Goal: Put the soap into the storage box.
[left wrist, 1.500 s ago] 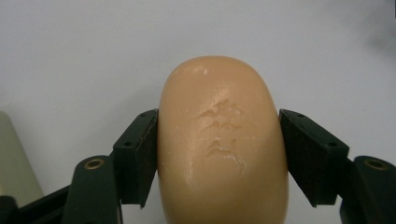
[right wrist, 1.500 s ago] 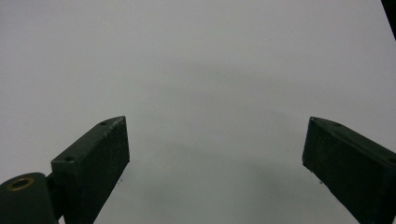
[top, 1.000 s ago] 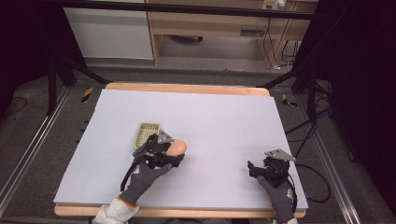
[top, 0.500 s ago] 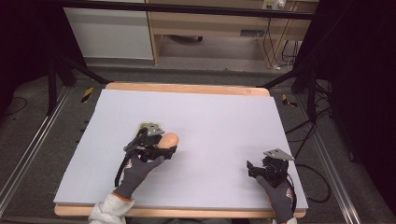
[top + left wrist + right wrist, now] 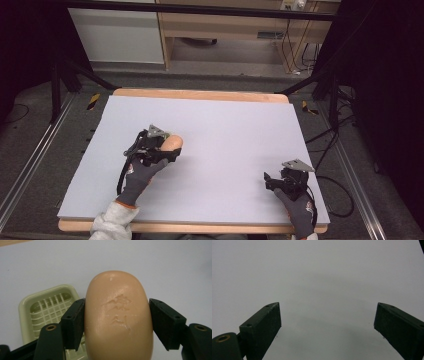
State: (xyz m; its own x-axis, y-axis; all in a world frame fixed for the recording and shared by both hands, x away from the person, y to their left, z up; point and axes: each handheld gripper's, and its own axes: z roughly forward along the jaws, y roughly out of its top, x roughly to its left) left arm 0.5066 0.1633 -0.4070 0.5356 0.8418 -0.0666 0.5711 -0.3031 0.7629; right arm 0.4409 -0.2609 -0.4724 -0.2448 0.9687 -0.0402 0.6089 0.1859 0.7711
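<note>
A peach-coloured soap bar (image 5: 118,317) with a stamped mark is clamped between the black jaws of my left gripper (image 5: 118,315), which is shut on it. Left of and below the bar sits a pale green soap dish (image 5: 47,310) with a slotted grid floor; its near part is hidden by the gripper. In the high view, the left gripper (image 5: 167,148) holds the soap (image 5: 172,144) over the left middle of the white board, covering most of the dish. My right gripper (image 5: 327,322) stands open over bare board, and in the high view it rests near the front right corner (image 5: 274,181).
The white board (image 5: 230,125) lies on a wooden table whose edge (image 5: 200,95) shows at the back. Metal rails (image 5: 30,165) run along the floor on both sides. Cables (image 5: 330,145) trail off the right side.
My left gripper has carried the soap to the far left, over the soap dish, which it now mostly covers in the high view. The right gripper has stayed put.
</note>
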